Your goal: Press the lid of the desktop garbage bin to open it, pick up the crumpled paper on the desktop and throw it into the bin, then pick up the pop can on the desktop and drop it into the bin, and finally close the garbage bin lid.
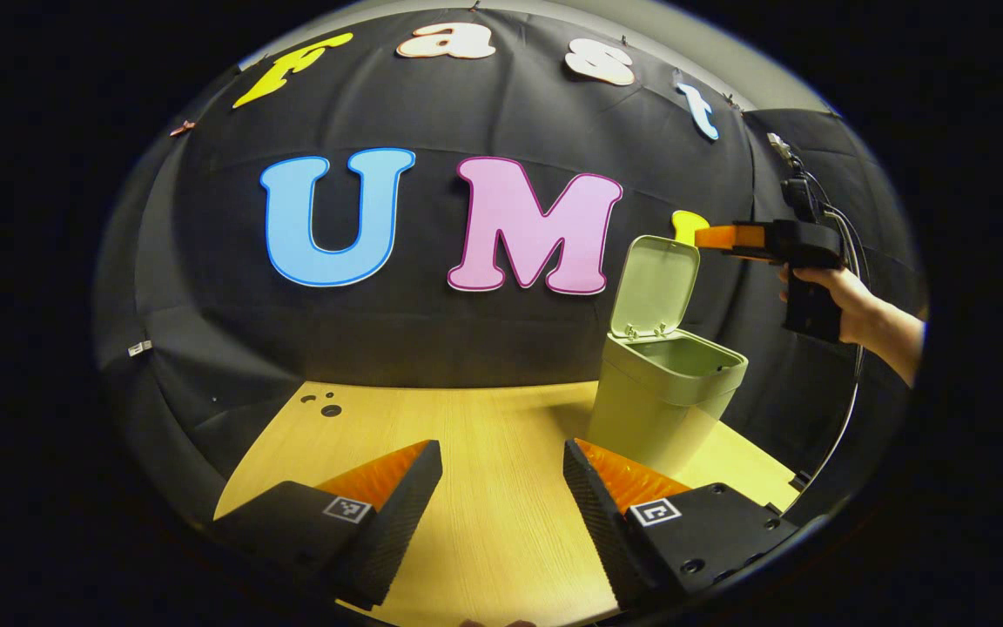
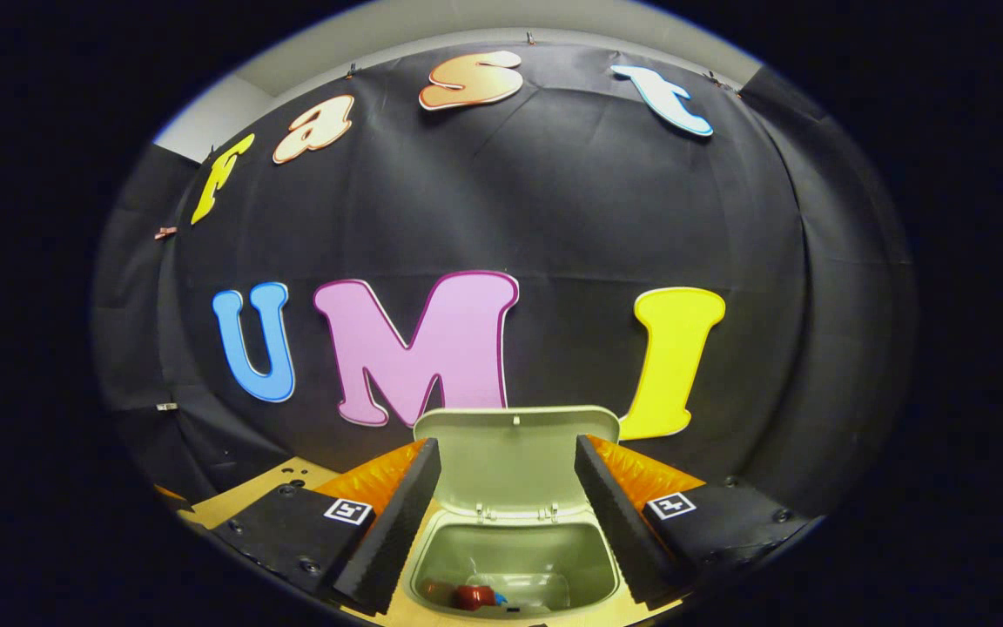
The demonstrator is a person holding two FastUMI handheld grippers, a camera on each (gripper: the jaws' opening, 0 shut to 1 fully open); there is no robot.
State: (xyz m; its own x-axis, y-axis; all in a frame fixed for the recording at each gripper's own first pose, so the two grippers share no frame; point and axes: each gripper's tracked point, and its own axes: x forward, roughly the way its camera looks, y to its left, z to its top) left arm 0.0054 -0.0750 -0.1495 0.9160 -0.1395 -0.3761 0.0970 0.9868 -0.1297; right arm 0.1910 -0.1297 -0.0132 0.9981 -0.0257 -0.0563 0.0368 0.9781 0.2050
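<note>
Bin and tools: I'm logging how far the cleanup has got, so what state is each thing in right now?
Garbage bin: upright on the table, open.
Lid: raised, standing up at the back hinge.
Pop can: inside the bin, at the bottom.
Left tool: open, empty, over the table.
Right tool: open, empty, above the bin's mouth.
</note>
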